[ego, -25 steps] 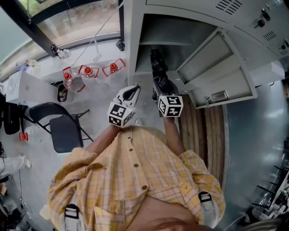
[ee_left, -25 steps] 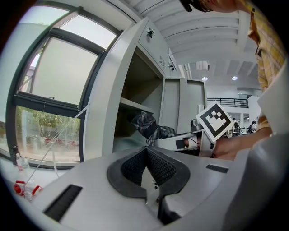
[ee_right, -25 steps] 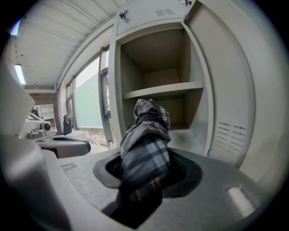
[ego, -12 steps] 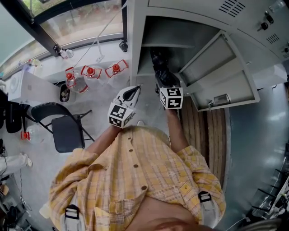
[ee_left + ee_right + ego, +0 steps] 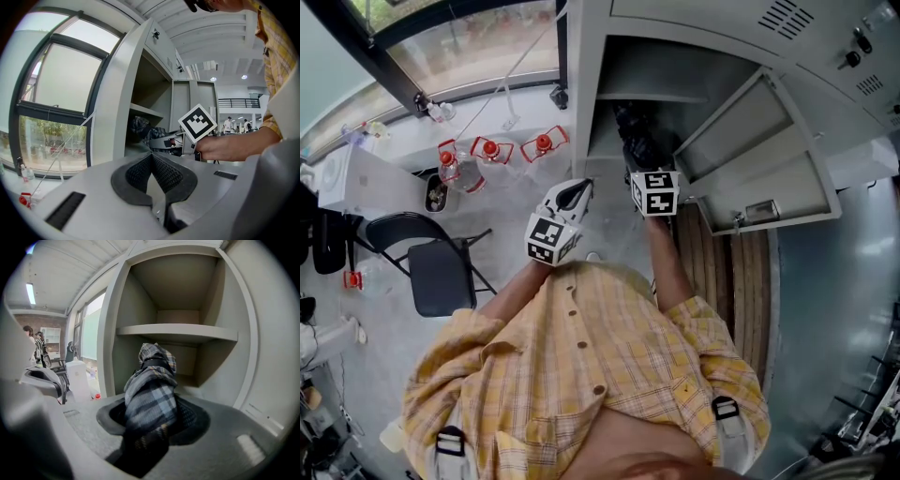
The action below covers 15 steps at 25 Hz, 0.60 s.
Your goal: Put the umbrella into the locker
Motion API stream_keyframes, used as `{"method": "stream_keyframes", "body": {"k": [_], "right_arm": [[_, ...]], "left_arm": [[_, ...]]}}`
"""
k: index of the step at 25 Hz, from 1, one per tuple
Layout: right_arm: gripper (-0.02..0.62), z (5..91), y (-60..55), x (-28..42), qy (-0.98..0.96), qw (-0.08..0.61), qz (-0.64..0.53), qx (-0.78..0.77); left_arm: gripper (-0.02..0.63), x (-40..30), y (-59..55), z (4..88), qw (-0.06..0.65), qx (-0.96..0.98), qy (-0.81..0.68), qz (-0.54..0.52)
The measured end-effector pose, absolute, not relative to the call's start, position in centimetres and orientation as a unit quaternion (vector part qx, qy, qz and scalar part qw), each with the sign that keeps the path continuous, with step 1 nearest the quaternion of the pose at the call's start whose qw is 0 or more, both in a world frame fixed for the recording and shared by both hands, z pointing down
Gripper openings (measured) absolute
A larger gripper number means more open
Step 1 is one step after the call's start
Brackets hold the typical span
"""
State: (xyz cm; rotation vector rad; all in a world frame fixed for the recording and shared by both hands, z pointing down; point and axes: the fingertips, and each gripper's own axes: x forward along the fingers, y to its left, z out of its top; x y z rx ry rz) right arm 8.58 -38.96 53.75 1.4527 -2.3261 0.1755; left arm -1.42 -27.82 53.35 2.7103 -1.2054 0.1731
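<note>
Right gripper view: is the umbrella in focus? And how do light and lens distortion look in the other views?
Right gripper view: the umbrella is sharp at its far end, soft and dark nearest the camera. Left gripper view: the window is pale and washed out; straight locker edges bow. Head view: strong fisheye bending; glare on the floor.

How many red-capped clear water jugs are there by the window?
3, lined up below the window, left of the grey metal locker: left jug, middle jug, right jug nearest the locker. More may be hidden outside the view.
</note>
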Motion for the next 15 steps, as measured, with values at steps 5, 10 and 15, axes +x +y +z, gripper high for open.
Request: {"method": "stream_keyframes", "body": {"k": [5, 10, 15], "right_arm": [[0.198, 54.4, -39.8, 8.4, -0.832, 0.212, 0.057, 0.509], [0.198, 54.8, -40.8, 7.7, -0.838, 0.233, 0.049, 0.491], [0.198, 54.9, -42.4, 7.3, -0.836, 0.241, 0.046, 0.491]], "left_arm": [[0.005, -0.9, -27.8, 53.6, 0.088, 0.912, -0.396, 0.061], [0.005, -0.3, -27.8, 53.3, 0.087, 0.914, -0.392, 0.057], [0.005, 0.0, -27.6, 53.4, 0.088, 0.916, -0.387, 0.058]]}}
